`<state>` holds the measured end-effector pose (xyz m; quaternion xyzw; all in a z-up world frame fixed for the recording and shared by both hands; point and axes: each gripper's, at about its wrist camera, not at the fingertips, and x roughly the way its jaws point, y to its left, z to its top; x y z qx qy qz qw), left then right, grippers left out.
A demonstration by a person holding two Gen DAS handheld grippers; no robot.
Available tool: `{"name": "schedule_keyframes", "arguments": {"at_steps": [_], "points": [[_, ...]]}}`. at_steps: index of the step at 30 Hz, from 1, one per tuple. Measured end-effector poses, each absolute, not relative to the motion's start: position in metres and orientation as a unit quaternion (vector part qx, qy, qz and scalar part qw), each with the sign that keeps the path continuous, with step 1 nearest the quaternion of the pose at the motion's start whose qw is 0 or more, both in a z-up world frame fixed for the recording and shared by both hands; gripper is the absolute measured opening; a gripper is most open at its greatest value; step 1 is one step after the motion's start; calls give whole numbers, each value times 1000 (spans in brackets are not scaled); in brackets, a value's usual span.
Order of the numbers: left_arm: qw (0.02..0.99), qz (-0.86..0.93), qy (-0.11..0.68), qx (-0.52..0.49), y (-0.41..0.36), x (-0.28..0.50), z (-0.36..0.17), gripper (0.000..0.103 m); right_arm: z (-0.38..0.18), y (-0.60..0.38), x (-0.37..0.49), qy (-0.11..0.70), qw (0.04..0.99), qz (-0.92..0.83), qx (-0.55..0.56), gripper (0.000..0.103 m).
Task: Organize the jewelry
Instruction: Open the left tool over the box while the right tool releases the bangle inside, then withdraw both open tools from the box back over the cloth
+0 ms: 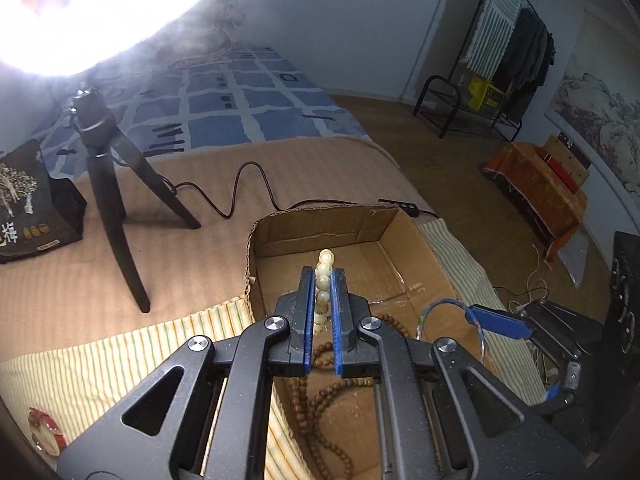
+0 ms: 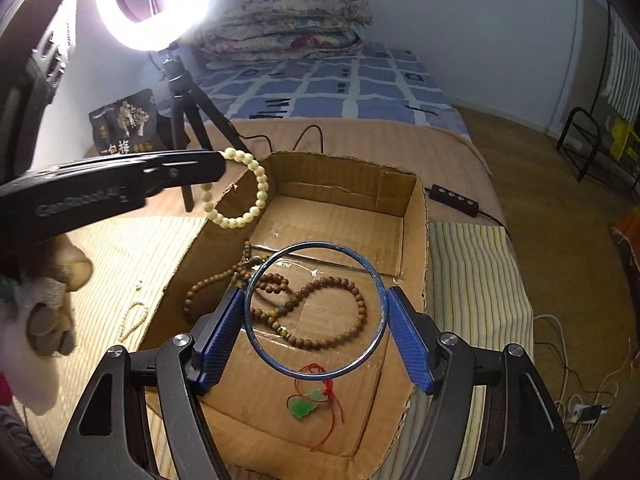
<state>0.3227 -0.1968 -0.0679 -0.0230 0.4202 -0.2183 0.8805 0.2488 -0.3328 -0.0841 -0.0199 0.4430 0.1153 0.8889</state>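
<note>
My left gripper (image 1: 323, 280) is shut on a cream bead bracelet (image 1: 322, 296) and holds it above the cardboard box (image 1: 320, 224). In the right wrist view that bracelet (image 2: 256, 196) hangs from the left gripper (image 2: 216, 166) over the box's left wall (image 2: 208, 248). My right gripper (image 2: 316, 312) is shut on a thin blue bangle (image 2: 378, 280), held flat over the box; the bangle also shows in the left wrist view (image 1: 442, 303). In the box lie a brown wooden bead necklace (image 2: 344, 284) and a green jade pendant on red cord (image 2: 306, 404).
The box sits on a striped cloth (image 2: 472, 272) on a tan bed. A ring light on a black tripod (image 1: 116, 184), its cable and switch (image 2: 454, 198) and a dark snack bag (image 1: 28, 208) stand behind. A small pearl strand (image 2: 134, 320) lies left of the box.
</note>
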Motion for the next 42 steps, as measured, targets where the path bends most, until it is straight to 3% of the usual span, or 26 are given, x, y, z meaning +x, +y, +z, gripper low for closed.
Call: {"name": "schedule_keyframes", "arguments": {"at_steps": [13, 14, 15, 16, 42], "points": [[875, -221, 430, -20, -205, 333, -75, 7, -91, -336, 254, 451, 886, 108, -23, 71], [875, -220, 431, -19, -205, 334, -75, 11, -92, -335, 254, 453, 885, 107, -26, 71], [876, -219, 430, -19, -205, 333, -75, 25, -92, -335, 254, 454, 884, 107, -28, 71], [876, -219, 428, -21, -204, 333, -74, 29, -93, -335, 254, 455, 883, 106, -30, 71], [899, -200, 389, -1, -159, 271, -13, 29, -55, -338, 216, 422, 901, 100, -15, 73]]}}
